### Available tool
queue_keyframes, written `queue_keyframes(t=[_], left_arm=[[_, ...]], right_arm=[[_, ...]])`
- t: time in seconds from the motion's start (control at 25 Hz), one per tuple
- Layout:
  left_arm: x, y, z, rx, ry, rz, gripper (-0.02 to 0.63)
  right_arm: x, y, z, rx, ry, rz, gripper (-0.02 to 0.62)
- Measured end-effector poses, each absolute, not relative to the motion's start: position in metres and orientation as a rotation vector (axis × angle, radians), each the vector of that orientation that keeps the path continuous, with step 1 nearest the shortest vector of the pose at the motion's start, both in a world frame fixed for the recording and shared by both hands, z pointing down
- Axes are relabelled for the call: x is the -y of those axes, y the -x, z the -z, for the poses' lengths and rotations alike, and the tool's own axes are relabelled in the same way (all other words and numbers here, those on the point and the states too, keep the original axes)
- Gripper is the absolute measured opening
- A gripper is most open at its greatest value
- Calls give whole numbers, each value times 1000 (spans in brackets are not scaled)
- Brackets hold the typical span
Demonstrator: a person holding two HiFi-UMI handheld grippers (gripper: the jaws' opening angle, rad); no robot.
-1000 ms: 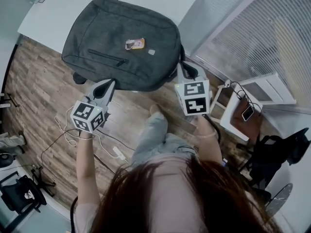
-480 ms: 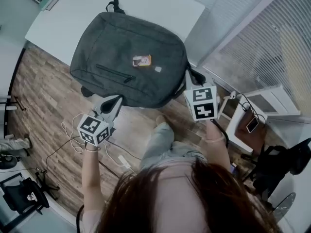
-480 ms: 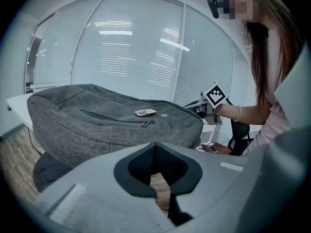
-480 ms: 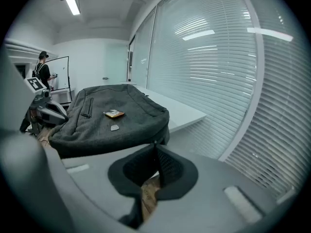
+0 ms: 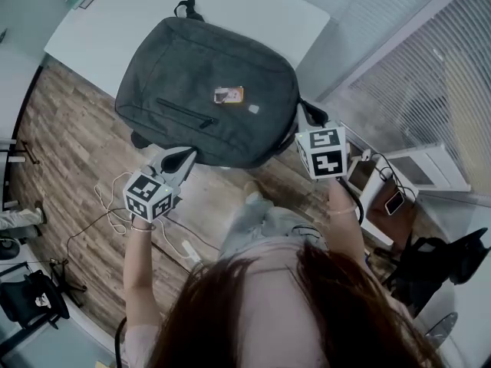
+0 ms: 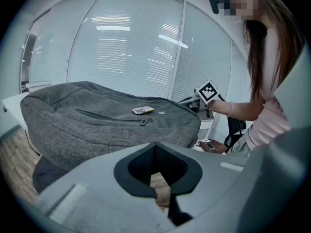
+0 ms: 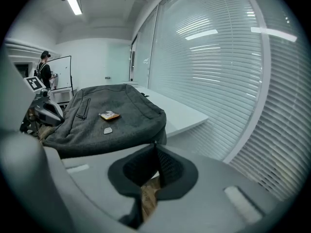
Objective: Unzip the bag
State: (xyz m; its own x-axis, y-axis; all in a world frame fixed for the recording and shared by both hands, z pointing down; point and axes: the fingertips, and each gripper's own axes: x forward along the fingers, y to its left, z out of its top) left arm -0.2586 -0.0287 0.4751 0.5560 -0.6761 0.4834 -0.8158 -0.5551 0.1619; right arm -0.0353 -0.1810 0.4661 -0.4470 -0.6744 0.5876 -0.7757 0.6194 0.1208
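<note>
The bag (image 5: 207, 90) lies flat on the white table (image 5: 230, 6). In the head view it fills the table's near corner, and its near side reaches past the table's edge over the wooden floor (image 5: 69, 144). Bare table shows beyond the bag and to its left. Window blinds (image 5: 430, 75) close off the right side. The left gripper (image 5: 186, 155) hangs over the floor just short of the bag's near edge, and the right gripper (image 5: 301, 112) sits at the bag's right end, close to a dark strap there. Loose cables (image 5: 107, 205) trail on the floor below the left hand.

In the left gripper view, the fingers (image 6: 146, 152) are closed on nothing, with only floor showing behind them. The bag is a grey fabric mound ahead, apart from the fingers. A closed pocket zip runs across its top to a dark pull (image 6: 144, 122), with a small yellow label (image 6: 142, 110) beyond it.

In the right gripper view, these fingers (image 7: 163, 154) are also shut and empty, just short of the bag's near edge. A clear strip of table runs to the right of the bag, up to the blinds. A person (image 7: 44, 69) stands far back in the room.
</note>
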Motion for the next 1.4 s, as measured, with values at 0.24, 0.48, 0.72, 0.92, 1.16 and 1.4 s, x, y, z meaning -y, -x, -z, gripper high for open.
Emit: queue_keyframes(t=[0.24,0.48,0.72,0.92,1.16,1.4], left_arm=[[26,256,-476,1162,-2414,-565,3],[28,255,-477,1108,-2383,-589,3],[28,255,-476,1209,-2360,-593,5],[28,254,-472,1313,-2339,-585,5],[29,258,-468,1426,-2282,-583,5],[37,256,-455,1536,-2226,-572,5]], right_arm=[[185,35,-464,2269,-1093,-229,11],[190,35,-461,2319,-1021,-364,11],[189,39,-463,2329,-898,-332,11],[189,40,-464,2334,-795,-323,11],[189,45,-467,2360,-702,-322,11],[190,46,-467,2382,-619,-325,12]])
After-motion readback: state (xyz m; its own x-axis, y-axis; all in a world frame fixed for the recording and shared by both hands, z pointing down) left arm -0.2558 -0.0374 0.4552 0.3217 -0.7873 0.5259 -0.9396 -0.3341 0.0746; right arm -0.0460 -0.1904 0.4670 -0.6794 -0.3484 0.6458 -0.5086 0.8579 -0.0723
